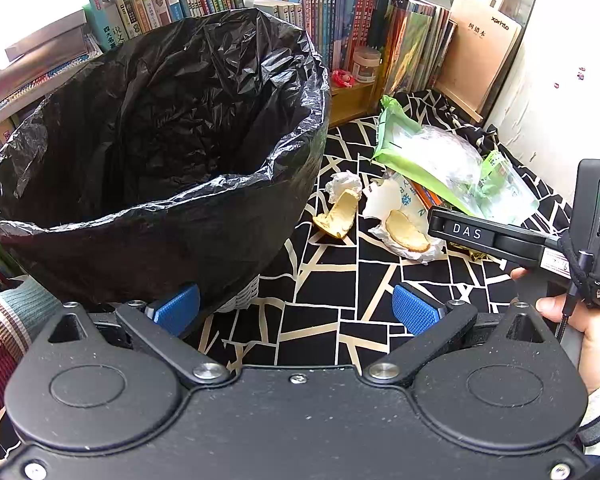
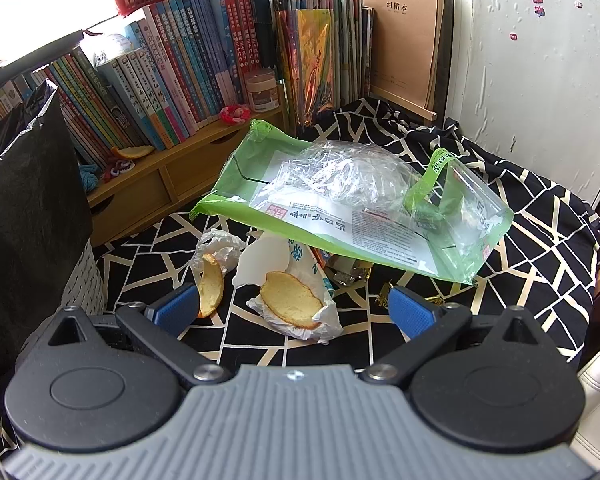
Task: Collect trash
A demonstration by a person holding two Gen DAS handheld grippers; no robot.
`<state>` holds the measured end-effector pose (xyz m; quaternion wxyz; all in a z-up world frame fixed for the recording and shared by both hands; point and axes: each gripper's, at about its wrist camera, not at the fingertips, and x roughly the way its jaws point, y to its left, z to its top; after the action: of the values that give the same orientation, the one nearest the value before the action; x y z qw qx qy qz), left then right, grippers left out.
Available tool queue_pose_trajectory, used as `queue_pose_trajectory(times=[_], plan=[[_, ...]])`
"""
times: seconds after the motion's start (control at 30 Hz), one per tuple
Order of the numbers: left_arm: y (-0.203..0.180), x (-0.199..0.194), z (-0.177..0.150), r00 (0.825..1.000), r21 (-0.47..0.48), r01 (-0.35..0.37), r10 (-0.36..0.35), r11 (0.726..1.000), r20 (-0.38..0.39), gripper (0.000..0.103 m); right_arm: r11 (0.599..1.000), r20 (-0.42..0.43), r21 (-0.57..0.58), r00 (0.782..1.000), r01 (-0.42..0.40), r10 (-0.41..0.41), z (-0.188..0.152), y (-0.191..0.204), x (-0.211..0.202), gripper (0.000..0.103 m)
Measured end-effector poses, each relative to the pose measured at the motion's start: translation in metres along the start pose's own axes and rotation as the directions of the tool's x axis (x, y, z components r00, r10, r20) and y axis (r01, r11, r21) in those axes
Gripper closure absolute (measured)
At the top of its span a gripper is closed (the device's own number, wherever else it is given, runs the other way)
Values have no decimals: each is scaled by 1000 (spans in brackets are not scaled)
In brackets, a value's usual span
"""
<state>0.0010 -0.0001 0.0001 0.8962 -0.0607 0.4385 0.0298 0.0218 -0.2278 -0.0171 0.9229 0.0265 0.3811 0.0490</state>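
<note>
The right gripper point(image 2: 296, 312) stands wide open and empty, its blue ribbed pads point(image 2: 410, 314) spread above the black cloth with cream crackle lines point(image 2: 520, 216) that covers the desk. Between the pads lies a curved yellow peel piece on crumpled white paper point(image 2: 290, 300); a second curved yellow peel point(image 2: 211, 290) stands tilted just beside the left pad, touching a crumpled white tissue ball point(image 2: 220, 246). Beyond them a large green-edged clear plastic bag with printed text point(image 2: 340, 204) lies tilted over a torn white wrapper point(image 2: 276, 258), with small foil scraps point(image 2: 352, 272) under its edge.

The left gripper point(image 1: 296, 306) is also open and holds nothing. Just ahead of its left pad sits the round bin lined with a black plastic bag point(image 1: 160, 184), its mouth open, standing near the peels. A hand point(image 1: 580, 320) at the right edge holds the other gripper's handle. Rows of upright books point(image 2: 172, 72) on a wooden shelf point(image 2: 148, 184) stand behind the desk.
</note>
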Motion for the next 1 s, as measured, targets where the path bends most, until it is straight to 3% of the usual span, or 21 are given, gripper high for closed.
queue_pose_trajectory(times=[1.0], plan=[[6, 5, -8, 1000, 0, -4, 4, 1000, -3, 0, 1000, -4, 1, 1000, -1, 1, 3, -1, -1, 0]])
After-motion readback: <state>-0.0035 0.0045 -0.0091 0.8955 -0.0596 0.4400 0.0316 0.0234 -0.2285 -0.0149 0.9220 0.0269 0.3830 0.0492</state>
